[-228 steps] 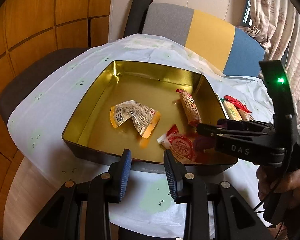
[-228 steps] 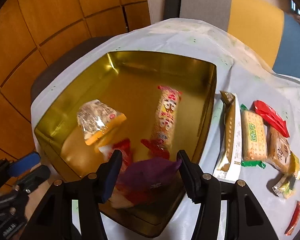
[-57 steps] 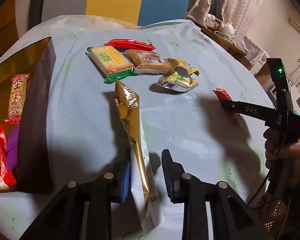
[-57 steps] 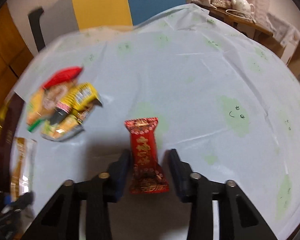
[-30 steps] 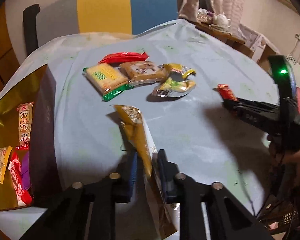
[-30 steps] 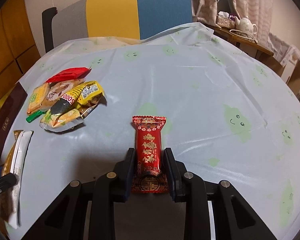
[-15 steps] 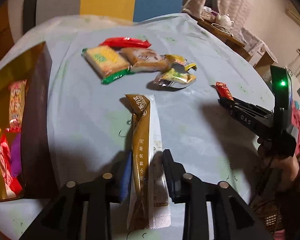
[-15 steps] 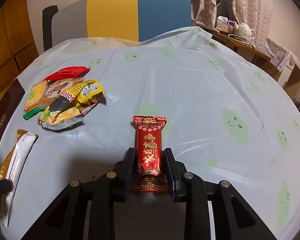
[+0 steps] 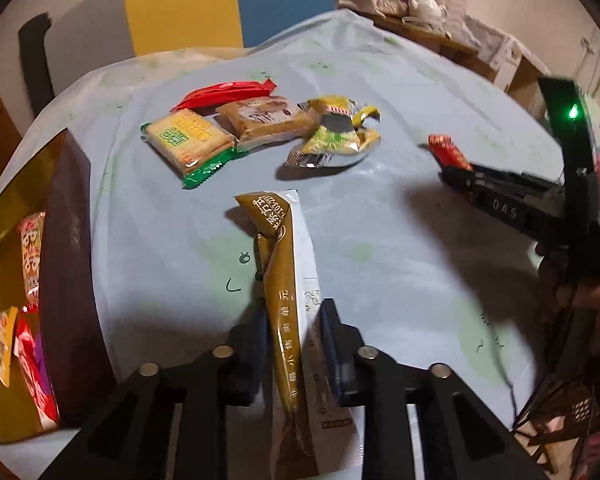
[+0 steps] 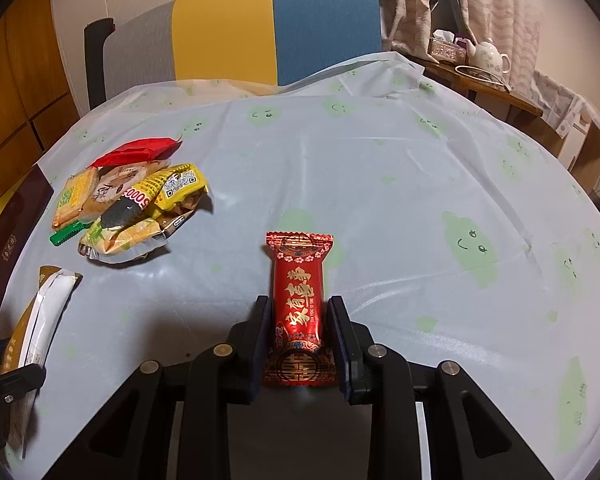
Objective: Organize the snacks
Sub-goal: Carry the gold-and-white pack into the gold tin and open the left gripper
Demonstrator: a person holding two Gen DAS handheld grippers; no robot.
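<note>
A long brown-and-white packet [image 9: 276,240] lies lengthwise on the pale blue tablecloth, its near half between the fingers of my left gripper [image 9: 294,312]. The jaws are closing and the pads press its sides, so the brown half stands folded up. My right gripper [image 10: 299,304] is shut on a red snack bar with gold lettering [image 10: 299,264], held just above the cloth. The left wrist view shows that bar [image 9: 446,150] at the right gripper's tip. The gold tin [image 9: 64,240] at the left holds several snacks.
A pile of packets sits mid-table: a red one [image 9: 228,92], a green-edged cracker pack [image 9: 188,140], a brown biscuit pack [image 9: 266,120] and yellow wrappers [image 9: 336,136]. Behind the table are a grey, yellow and blue chair back [image 10: 260,28] and a side table with a teapot [image 10: 488,56].
The left jaws let the long packet drop flat, stood wider half a second ago, and have now narrowed onto it again. The right gripper and its red bar have not moved.
</note>
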